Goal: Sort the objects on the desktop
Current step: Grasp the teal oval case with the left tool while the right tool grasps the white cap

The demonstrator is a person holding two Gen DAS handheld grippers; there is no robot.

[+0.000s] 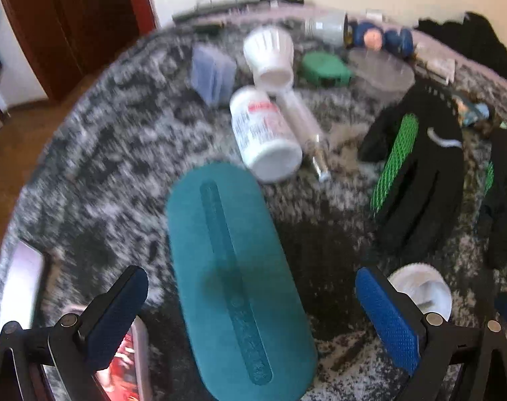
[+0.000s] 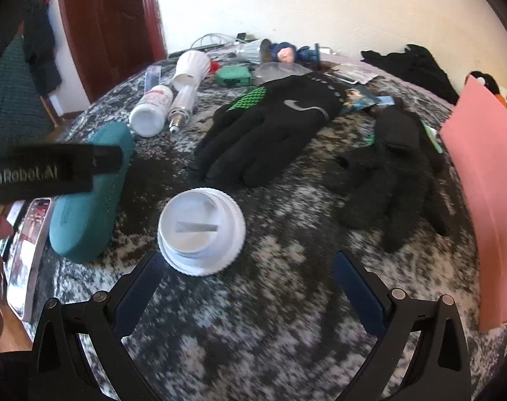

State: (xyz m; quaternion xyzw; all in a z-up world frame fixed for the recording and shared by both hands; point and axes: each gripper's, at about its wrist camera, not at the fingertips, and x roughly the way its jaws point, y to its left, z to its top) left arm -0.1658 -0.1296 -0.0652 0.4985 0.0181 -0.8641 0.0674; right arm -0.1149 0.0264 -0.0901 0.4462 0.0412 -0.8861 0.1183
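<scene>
A teal glasses case point(image 1: 233, 277) lies on the mottled grey cloth between the wide-open fingers of my left gripper point(image 1: 250, 314), which holds nothing. The case also shows at the left of the right wrist view point(image 2: 90, 193). A white round lid point(image 2: 201, 230) lies just ahead of my right gripper point(image 2: 250, 294), which is open and empty; the lid also shows by the left gripper's right finger point(image 1: 420, 289). A white pill bottle point(image 1: 263, 133) and a glass bulb point(image 1: 303, 130) lie beyond the case. Two black gloves point(image 2: 270, 130) point(image 2: 393, 177) lie to the right.
A phone point(image 2: 26, 254) lies at the table's left edge. A white cup point(image 1: 270, 56), a green box point(image 1: 325, 68), a blue figurine point(image 1: 377, 38) and cables sit at the back. A pink sheet point(image 2: 487, 187) stands at the right. A door point(image 2: 110, 26) is beyond the table.
</scene>
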